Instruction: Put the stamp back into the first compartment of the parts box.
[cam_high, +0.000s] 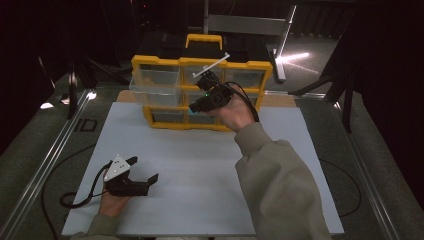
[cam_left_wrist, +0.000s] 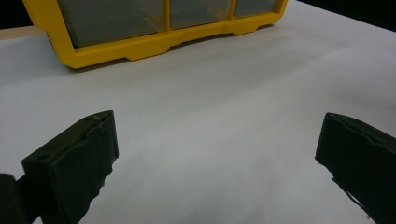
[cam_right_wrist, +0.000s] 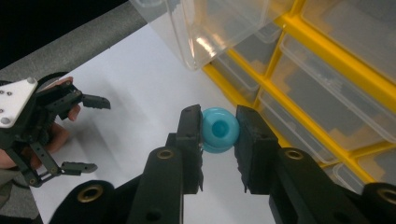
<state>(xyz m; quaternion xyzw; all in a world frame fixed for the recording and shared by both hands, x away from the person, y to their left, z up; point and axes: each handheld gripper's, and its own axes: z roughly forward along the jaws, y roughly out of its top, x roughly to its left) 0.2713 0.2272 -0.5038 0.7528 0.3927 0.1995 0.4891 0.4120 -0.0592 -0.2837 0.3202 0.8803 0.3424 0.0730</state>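
high view: While the right gripper (cam_high: 200, 107) is held up in front of the yellow drawer cabinet (cam_high: 150, 62), the left gripper (cam_high: 145, 175) is parked low on the white bench (cam_high: 200, 165), well apart from it. One clear drawer (cam_high: 155, 82) at the cabinet's top left is seen pulled out.

left gripper view: Nothing is held here; the jaws are spread wide over bare bench, and the cabinet's yellow base (cam_left_wrist: 140, 49) is seen farther off.

right gripper view: A small blue ring-shaped part (cam_right_wrist: 218, 129) is pinched between the two jaws, so that gripper is closed on it. The pulled-out clear drawer (cam_right_wrist: 210, 23) is seen above and beyond the part, not yet under it. The left gripper (cam_right_wrist: 86, 133) is spotted off to the side, open.

step in hand: Carrying is what's judged to be going on, with the part lifted and headed for the open drawer.

next move: The part probably needs to be brought up over the drawer's rim and only then let go, otherwise it could be dropped onto the bench.
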